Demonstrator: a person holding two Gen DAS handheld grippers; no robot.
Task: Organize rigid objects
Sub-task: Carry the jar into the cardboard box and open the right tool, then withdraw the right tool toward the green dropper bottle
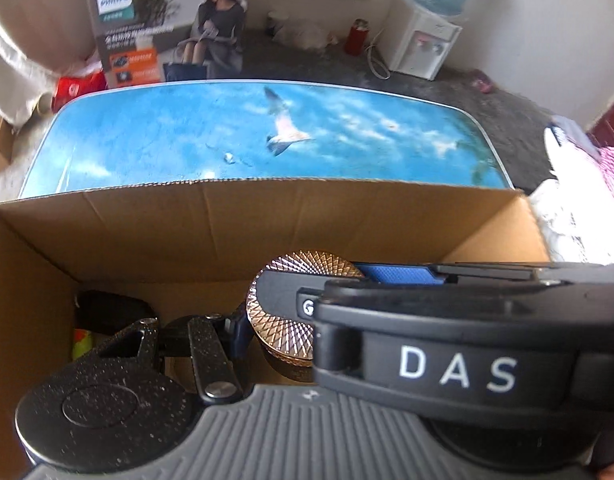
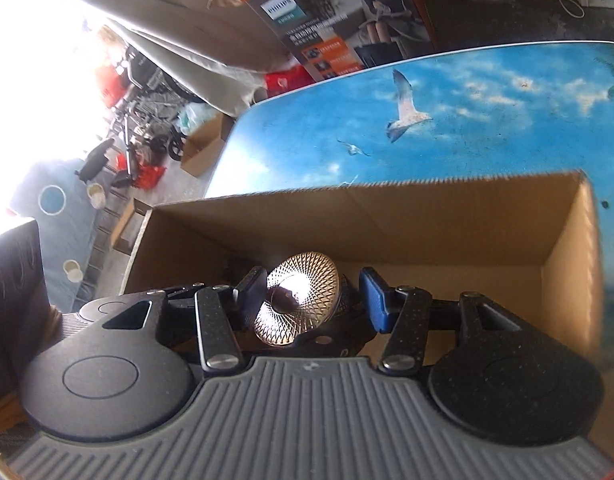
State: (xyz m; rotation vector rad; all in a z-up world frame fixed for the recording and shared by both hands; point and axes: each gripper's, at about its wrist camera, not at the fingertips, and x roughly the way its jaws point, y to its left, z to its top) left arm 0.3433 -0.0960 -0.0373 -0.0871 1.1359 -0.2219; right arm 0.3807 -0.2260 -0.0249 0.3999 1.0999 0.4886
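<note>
Gold-lidded jar [image 2: 297, 300] clamped by both grippers inside cardboard box [image 2: 427, 216], right half free

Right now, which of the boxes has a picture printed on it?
The tall box standing behind the blue table; the open box in front is plain brown cardboard.

surface: table [image 2: 487, 92] with blue sky-and-seagull print | on it: open cardboard box [image 2: 387, 220] at near edge, touching top | rest of top: bare print
</note>
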